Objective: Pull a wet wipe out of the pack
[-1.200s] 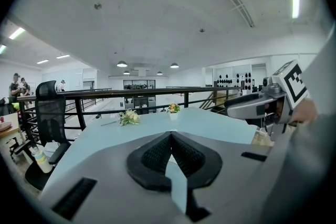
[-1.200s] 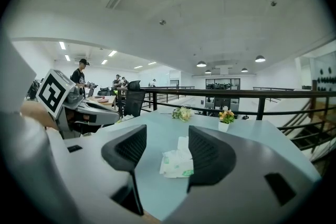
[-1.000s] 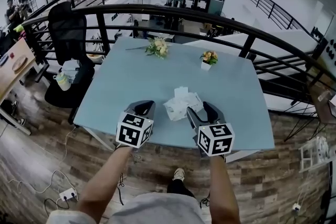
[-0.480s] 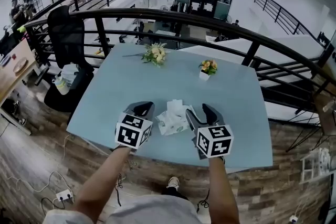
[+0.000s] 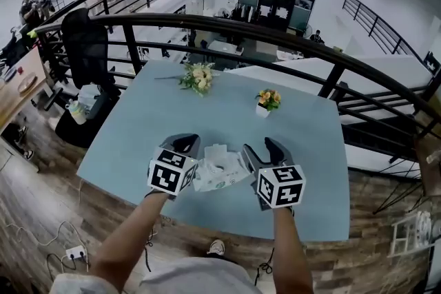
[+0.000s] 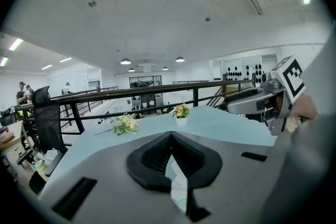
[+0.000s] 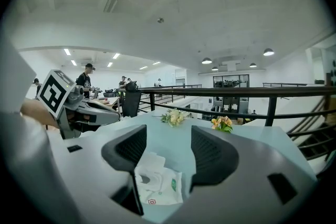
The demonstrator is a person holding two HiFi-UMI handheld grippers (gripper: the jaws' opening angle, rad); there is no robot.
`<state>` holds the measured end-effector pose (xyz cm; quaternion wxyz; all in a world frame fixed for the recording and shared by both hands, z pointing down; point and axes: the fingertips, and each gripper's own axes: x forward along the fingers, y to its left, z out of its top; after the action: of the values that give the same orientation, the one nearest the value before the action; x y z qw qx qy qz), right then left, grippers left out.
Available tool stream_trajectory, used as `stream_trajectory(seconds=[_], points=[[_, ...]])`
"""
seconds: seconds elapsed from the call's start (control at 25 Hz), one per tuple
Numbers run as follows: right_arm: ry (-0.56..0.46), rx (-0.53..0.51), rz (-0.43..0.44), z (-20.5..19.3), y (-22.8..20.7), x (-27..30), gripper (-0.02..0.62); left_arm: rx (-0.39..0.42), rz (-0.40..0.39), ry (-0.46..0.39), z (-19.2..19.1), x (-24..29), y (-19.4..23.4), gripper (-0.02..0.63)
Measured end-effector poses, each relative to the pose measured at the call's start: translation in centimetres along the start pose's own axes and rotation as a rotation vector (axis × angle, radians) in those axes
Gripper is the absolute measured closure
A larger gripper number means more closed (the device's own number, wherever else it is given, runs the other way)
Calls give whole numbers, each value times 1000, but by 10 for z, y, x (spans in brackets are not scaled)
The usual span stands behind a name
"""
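Note:
The white wet wipe pack (image 5: 219,174) with green print hangs between my two grippers, above the near part of the blue table (image 5: 303,148). A white wipe (image 5: 216,151) sticks up from its top. My left gripper (image 5: 183,145) is shut on the pack's left edge; in the left gripper view a thin strip of the pack (image 6: 177,186) shows between the closed jaws of that gripper (image 6: 170,138). My right gripper (image 5: 260,148) is open just right of the pack. The right gripper view has the pack (image 7: 158,184) low between the spread jaws of that gripper (image 7: 168,150), closer to the left finger.
A flower bunch (image 5: 197,77) lies at the table's far left and a small flower pot (image 5: 266,101) stands far middle. A black railing (image 5: 289,34) curves behind the table. A black office chair (image 5: 84,45) stands to the left.
The pack was lying on the table ahead of the grippers; now it is up between them, with the left gripper shut on its edge. The right gripper stays open beside it.

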<state>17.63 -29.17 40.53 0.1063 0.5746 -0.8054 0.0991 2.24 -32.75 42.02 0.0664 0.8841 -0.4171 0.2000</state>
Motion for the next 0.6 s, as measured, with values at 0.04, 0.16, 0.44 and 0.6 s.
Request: stream_trajectory(seconds=[0.04, 0.16, 0.44, 0.6], points=[[1, 0, 4, 0, -5, 2, 345, -1, 3, 3, 2, 5, -2, 611], [2, 0, 17, 2, -18, 7, 345, 0, 12, 7, 7, 17, -6, 611], [7, 5, 39, 2, -40, 14, 345, -6, 41, 20, 15, 34, -9, 611], [7, 10, 47, 0, -45, 20, 345, -5, 47, 24, 14, 40, -9, 611]])
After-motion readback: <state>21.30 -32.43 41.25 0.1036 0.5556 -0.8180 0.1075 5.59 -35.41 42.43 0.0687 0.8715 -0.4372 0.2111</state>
